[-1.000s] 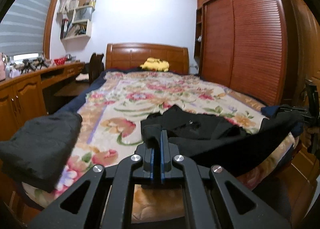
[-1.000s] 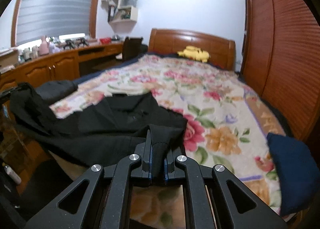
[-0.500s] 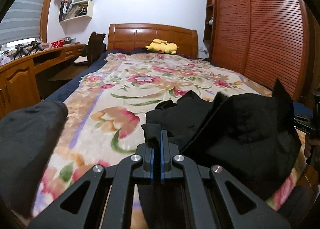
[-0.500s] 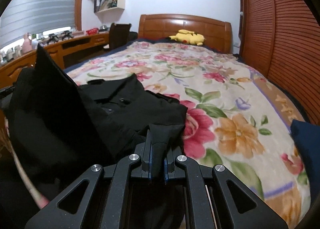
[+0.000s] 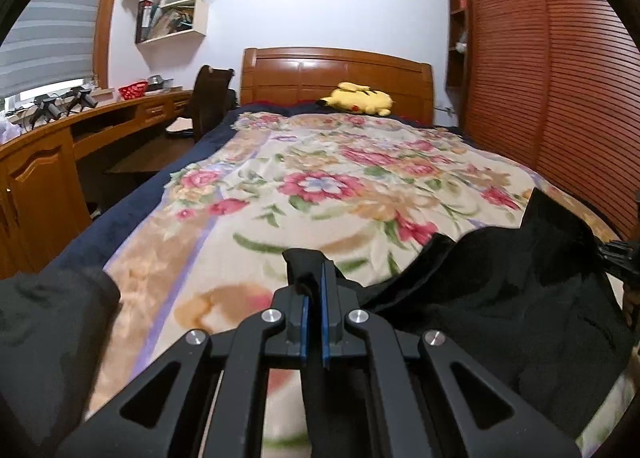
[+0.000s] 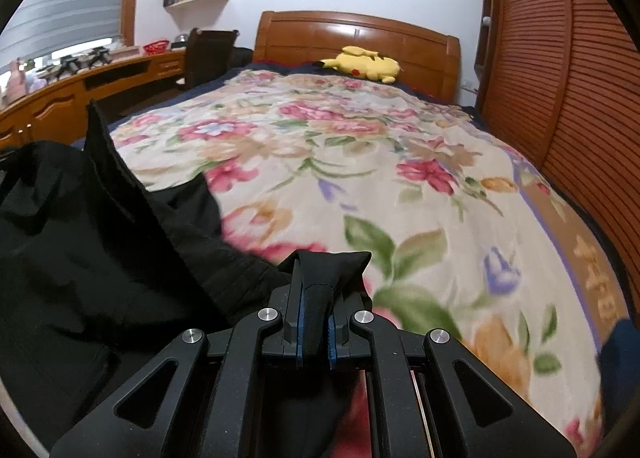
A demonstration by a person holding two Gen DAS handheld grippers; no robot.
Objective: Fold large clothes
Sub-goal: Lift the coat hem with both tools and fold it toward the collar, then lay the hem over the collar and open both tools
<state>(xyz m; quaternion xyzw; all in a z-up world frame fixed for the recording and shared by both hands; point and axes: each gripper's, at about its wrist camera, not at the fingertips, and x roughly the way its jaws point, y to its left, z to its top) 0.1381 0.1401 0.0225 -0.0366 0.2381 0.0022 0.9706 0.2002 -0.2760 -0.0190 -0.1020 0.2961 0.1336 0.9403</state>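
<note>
Over foot of bed (image 5: 280,162), left gripper (image 5: 313,278) clamped tight on fold of black garment (image 5: 500,298); cloth stuck up past fingertips. Right gripper (image 6: 316,278) likewise pinched another edge of same garment (image 6: 100,238), bunched fabric between blue pads (image 6: 331,342). Garment slung between both grippers, sagging over floral blanket (image 6: 380,162) near bed's foot, one flap standing upright. Yellow plush toy (image 5: 358,98) lay at wooden headboard (image 5: 336,74). Second dark cloth (image 5: 44,338) at lower left of left view. Wardrobe (image 5: 552,78) stood beside bed.
</note>
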